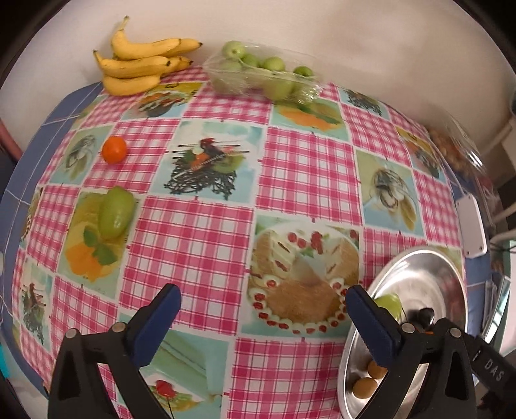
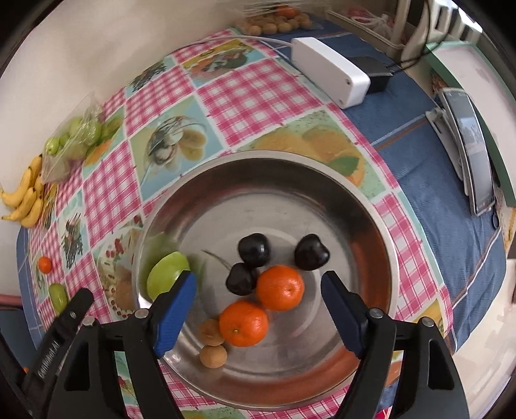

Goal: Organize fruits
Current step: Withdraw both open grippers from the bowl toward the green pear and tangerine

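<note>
Across my checked tablecloth [image 1: 206, 232] a bunch of bananas [image 1: 142, 64] lies at the far edge against the wall, with a clear plastic tray of small green fruits [image 1: 264, 75] just beside it. Out on the open cloth sit a lone tangerine [image 1: 114, 149] and, nearer to me, a long green fruit [image 1: 114, 211], well apart from the steel bowl [image 2: 322, 180]. A white box [image 2: 329, 72] with a cable rests on the blue cloth beyond the bowl, next to a dark adapter, and a phone [image 2: 471, 151] leans on a stand at the right edge. In the bowl I see two tangerines [image 2: 280, 287] touching each other, three dark plums [image 2: 253, 249] above them, two small brown fruits [image 2: 213, 354] at the near rim, and a green fruit [image 2: 167, 274] against the left wall. My left gripper [image 1: 262, 301] hangs over bare cloth with its jaws spread wide and nothing between them; its right finger overlaps the bowl's rim in view. My right gripper [image 2: 259, 290] points down into the bowl, jaws also apart, gripping nothing, with the tangerines showing between the pads. The green fruit in the bowl is blurred, and a heap of small brown fruits [image 2: 277, 24] at the far edge is too smeared to name.
</note>
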The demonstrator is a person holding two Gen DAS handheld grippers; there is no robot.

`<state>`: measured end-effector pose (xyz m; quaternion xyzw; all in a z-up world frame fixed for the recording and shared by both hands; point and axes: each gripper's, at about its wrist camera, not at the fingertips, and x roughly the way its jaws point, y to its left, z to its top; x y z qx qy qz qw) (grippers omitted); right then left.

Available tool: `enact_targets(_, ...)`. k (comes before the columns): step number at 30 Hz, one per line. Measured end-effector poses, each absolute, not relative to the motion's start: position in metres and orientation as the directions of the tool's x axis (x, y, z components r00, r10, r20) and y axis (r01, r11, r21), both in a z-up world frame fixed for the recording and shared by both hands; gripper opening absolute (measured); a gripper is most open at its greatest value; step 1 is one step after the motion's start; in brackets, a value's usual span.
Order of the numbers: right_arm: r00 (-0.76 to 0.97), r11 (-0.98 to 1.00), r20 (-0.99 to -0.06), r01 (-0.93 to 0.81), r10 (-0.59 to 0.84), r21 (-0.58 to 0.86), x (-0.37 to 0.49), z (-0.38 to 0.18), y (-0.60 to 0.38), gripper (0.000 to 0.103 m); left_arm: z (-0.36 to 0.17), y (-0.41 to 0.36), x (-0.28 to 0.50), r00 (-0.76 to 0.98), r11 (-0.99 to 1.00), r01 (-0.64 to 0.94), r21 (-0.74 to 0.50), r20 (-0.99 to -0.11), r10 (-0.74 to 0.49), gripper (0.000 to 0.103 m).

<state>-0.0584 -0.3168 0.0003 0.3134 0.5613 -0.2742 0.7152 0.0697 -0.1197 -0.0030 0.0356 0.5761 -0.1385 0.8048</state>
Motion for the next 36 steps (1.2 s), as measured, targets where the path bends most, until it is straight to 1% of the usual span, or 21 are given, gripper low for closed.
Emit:
enact_targets(4,0.240,0.665,-0.970,0.731,-0.040,0.153,-0.054,0.000,-0.314,0.087,-0.004,-0.115,0.074,0.302,0.962,0.249,-0.112,-0.935,-0.187,0.103)
enact_targets(5,0.242,0.668,-0.970,0.727,-0.037,0.156,-0.053,-0.001,-0.314,0.094,-0.005,-0.115,0.075,0.297,0.961,0.251,-0.118,-0.936,-0.192,0.103)
enact_targets(6,0.241,0.673,-0.970,0.722,-0.032,0.158,-0.052,-0.002,-0.313,0.098,-0.005,-0.115,0.075,0.293,0.959,0.255,-0.124,-0.935,-0.199,0.103)
enact_targets(7,0.243,0.681,-0.970,0.715,-0.029,0.159,-0.051,-0.003,-0.313,0.098,-0.005,-0.116,0.074,0.291,0.958,0.259,-0.127,-0.935,-0.203,0.103)
enact_targets(22,0.235,0.735,-0.971,0.666,-0.048,0.124,-0.039,-0.003,-0.302,0.098,-0.004,-0.119,0.072,0.278,0.945,0.306,-0.116,-0.938,-0.206,0.103)
enact_targets(27,0.230,0.737,-0.972,0.665,-0.048,0.121,-0.033,-0.003,-0.296,0.098,-0.004,-0.113,0.077,0.286,0.946,0.312,-0.094,-0.940,-0.188,0.103)
enact_targets(36,0.217,0.782,-0.974,0.617,-0.059,0.090,-0.011,-0.002,-0.259,0.098,0.001,-0.084,0.094,0.340,0.961,0.277,-0.016,-0.934,-0.113,0.103)
